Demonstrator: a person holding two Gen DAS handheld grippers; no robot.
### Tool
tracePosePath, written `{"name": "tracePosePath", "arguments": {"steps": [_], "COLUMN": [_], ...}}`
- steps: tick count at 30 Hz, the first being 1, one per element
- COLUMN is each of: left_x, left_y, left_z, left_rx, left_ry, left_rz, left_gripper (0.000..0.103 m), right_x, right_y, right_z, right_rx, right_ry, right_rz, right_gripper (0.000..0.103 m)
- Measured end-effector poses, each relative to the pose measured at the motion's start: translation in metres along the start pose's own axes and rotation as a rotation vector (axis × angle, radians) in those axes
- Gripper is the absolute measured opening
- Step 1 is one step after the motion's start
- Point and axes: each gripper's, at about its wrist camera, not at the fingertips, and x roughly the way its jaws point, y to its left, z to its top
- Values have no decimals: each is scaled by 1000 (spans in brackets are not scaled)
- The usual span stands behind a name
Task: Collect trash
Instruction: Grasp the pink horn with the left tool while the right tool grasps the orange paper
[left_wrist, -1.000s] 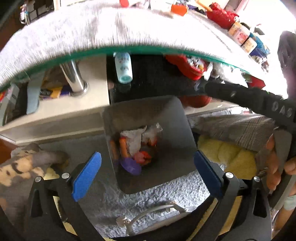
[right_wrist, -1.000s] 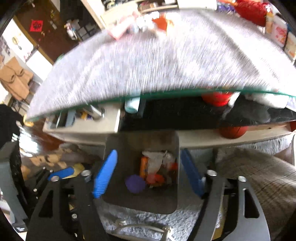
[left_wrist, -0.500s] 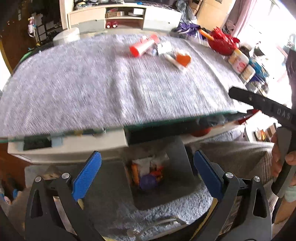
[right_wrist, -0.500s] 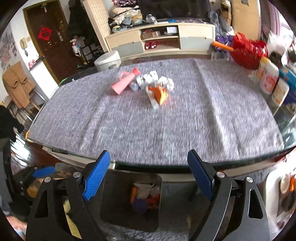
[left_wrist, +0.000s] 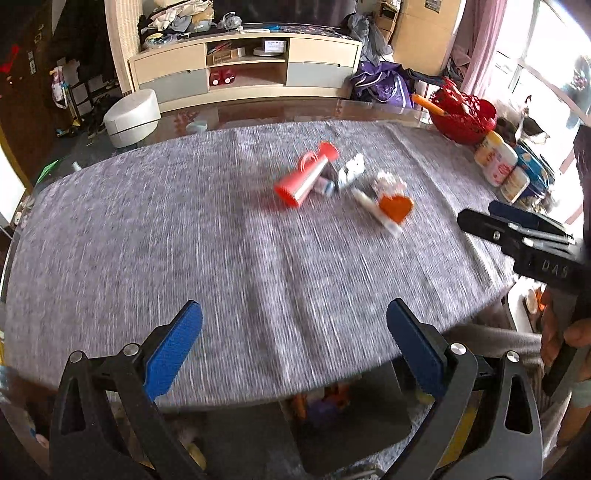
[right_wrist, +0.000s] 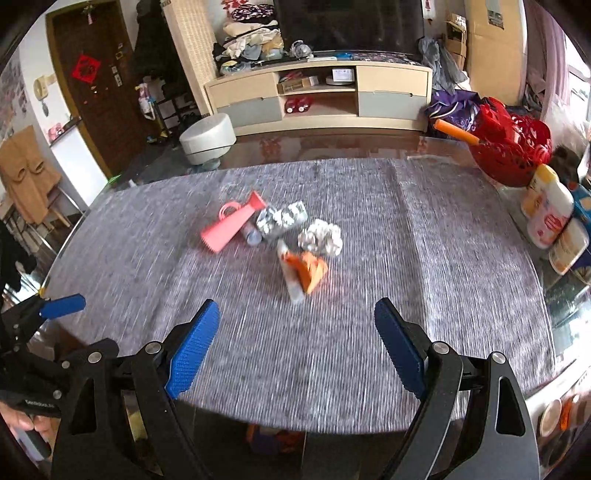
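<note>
A small pile of trash lies mid-table on the grey cloth: a pink horn-shaped piece (left_wrist: 304, 177) (right_wrist: 233, 223), a foil wrapper (left_wrist: 349, 171) (right_wrist: 282, 219), a crumpled foil ball (right_wrist: 320, 238), an orange wrapper (left_wrist: 396, 207) (right_wrist: 309, 267) and a white tube (right_wrist: 290, 275). My left gripper (left_wrist: 293, 349) is open and empty above the near table edge. My right gripper (right_wrist: 295, 354) is open and empty, also short of the pile. A grey bin (left_wrist: 369, 413) with trash inside stands on the floor under the table edge.
A red basket (right_wrist: 511, 149) and several bottles (right_wrist: 546, 212) stand at the table's right end. The right gripper shows at the right of the left wrist view (left_wrist: 517, 236). A TV cabinet (right_wrist: 317, 96) and a white stool (right_wrist: 207, 138) stand beyond the table.
Both grippers have risen from over the floor bin to above the tabletop, so the trash pile is in view. Both stay open and empty.
</note>
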Motion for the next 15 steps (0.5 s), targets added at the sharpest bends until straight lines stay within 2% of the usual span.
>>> {"name": "tracePosePath", "arguments": {"steps": [7,9,11,15], "left_x": [38,48,59,79], "left_y": [14,16,17,16], "left_z": [37,44,50,59], "left_rx": [-20,-24,-22,-10], "left_ry": [11,18,27,36], "left_rz": [-6,-8,-17,-30], "left_gripper": [95,95,94,93], "right_x": [40,51,59,70], "right_y": [-2,-5,-9,-14], "right_z": [12,12,13,13], "right_rx": [-3,5,21,28], "right_ry": [28,40,52,65], "right_rz": [0,10,28,35], "right_gripper": [85,79,70,62]}}
